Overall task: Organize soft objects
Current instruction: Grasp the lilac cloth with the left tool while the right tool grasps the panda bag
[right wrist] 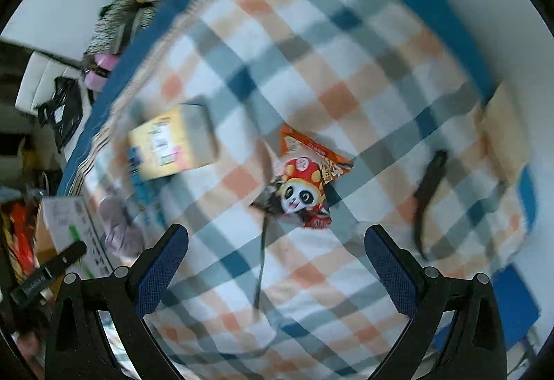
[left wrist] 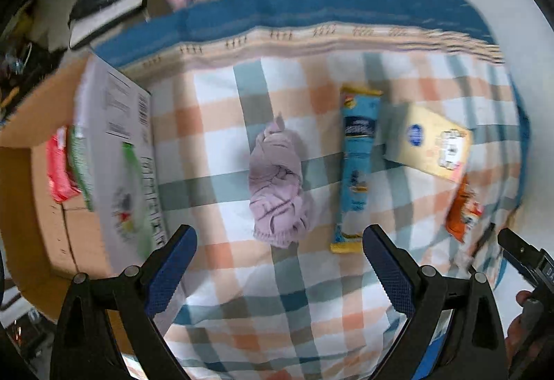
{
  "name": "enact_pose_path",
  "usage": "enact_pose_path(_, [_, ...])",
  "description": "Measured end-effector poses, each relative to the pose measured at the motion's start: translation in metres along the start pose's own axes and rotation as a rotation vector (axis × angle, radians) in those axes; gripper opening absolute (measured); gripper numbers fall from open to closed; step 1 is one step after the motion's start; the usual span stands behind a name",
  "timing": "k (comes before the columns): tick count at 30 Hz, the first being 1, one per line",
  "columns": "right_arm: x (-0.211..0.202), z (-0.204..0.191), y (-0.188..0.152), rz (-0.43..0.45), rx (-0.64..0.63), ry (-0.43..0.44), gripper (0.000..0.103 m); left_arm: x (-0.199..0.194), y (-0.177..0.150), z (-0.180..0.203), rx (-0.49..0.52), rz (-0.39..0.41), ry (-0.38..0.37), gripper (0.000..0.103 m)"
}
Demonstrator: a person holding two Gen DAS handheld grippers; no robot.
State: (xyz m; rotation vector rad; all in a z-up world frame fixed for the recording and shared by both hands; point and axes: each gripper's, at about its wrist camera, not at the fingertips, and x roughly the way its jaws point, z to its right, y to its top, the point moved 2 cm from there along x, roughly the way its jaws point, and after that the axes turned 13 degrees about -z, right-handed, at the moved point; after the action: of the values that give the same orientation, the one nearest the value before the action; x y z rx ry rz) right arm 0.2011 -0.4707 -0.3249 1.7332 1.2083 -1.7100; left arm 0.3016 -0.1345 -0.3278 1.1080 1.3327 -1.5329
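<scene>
Left wrist view shows your left tongs (left wrist: 278, 262) spread wide with nothing between the blue pads, hovering over a checked blanket in orange, teal and white with a blue border (left wrist: 221, 123). Just ahead of the tongs, near the middle of the blanket, lies a crumpled pale lilac knitted cloth (left wrist: 277, 186), apart from both pads. Beside it, toward the blanket's right edge, lies a long light-blue snack packet with yellow ends (left wrist: 356, 165), then a flat yellow carton (left wrist: 429, 141), and an orange snack bag (left wrist: 462, 210) nearest that edge. At the blanket's left edge stands an open brown cardboard box (left wrist: 38, 172) with a white printed flap (left wrist: 121, 151) and red and green packets inside. Right wrist view shows your right tongs (right wrist: 277, 262) likewise released and holding nothing, above the same blanket (right wrist: 363, 75). An orange bag printed with a panda in a red hat (right wrist: 304, 182) lies just ahead of them, a thin dark cord (right wrist: 261, 262) trailing from it toward the tongs. The lilac cloth (right wrist: 119, 224) sits blurred near the left edge of that view.
</scene>
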Motion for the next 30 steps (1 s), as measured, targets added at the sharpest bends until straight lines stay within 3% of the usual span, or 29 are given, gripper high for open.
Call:
enact_pose_path(5, [0.054,0.011,0.028,-0.091,0.039,0.034,0.102,0.043,0.021,0.001,-0.014,-0.079,0.019,0.098])
enact_pose_path(10, [0.08,0.01,0.042,-0.143,0.058,0.08,0.098,0.075,0.033,-0.003,-0.03,-0.123,0.033,0.098])
enact_pose_path(11, [0.084,0.009,0.045,-0.148,0.059,0.078,0.098,0.08,0.034,-0.003,-0.023,-0.128,0.028,0.095])
enact_pose_path(14, [0.095,0.005,0.051,-0.183,0.073,0.086,0.09,0.094,0.036,-0.004,-0.021,-0.156,0.037,0.072])
enact_pose_path(18, [0.108,0.001,0.052,-0.213,0.079,0.046,0.079,0.098,0.031,-0.005,-0.021,-0.137,0.046,0.069])
enact_pose_path(25, [0.113,-0.008,0.05,-0.218,0.074,0.017,0.075,0.099,0.026,0.0,-0.008,-0.137,0.047,0.062])
enact_pose_path(30, [0.111,-0.011,0.051,-0.215,0.083,-0.021,0.056,0.091,0.027,0.008,0.004,-0.127,0.045,0.034])
